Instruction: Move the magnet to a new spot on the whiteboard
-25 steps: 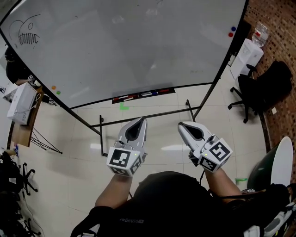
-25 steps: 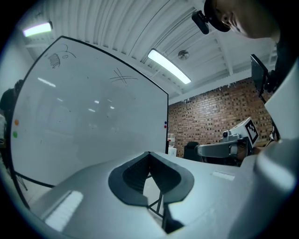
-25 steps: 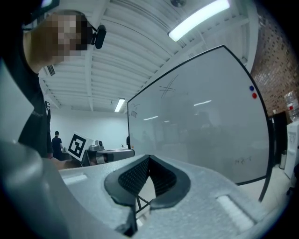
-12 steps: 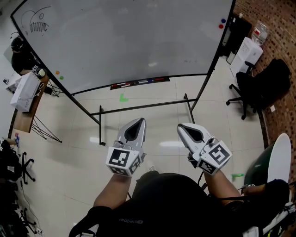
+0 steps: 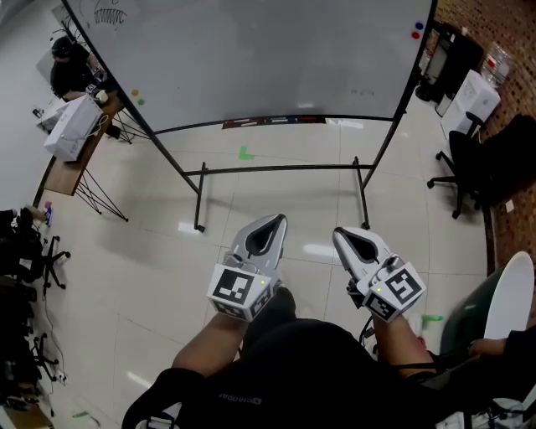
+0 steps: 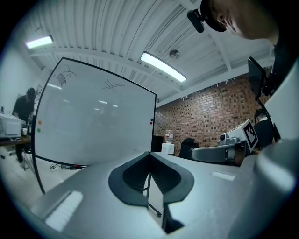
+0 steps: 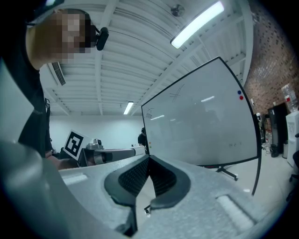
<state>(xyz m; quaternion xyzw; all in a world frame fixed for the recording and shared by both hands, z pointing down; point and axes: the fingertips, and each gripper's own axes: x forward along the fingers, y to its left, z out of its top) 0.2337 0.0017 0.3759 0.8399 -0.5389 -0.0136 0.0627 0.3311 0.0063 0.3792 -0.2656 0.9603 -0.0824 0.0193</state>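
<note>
No lettering can be read — the whiteboard [image 5: 268,50] bears only faint scribbles [image 5: 110,12].

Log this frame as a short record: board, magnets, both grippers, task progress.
board: large white whiteboard on black stand, ahead across the floor
magnets: small round red magnet and blue magnet near its right edge
left gripper: shut, empty, held low, apart from the whiteboard
right gripper: shut, empty, beside the left gripper
progress: no magnet gripped yet

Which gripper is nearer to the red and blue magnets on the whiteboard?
Right. The right gripper is held low, well back from the magnets on the whiteboard; the left gripper is farther, off to the left.
</note>
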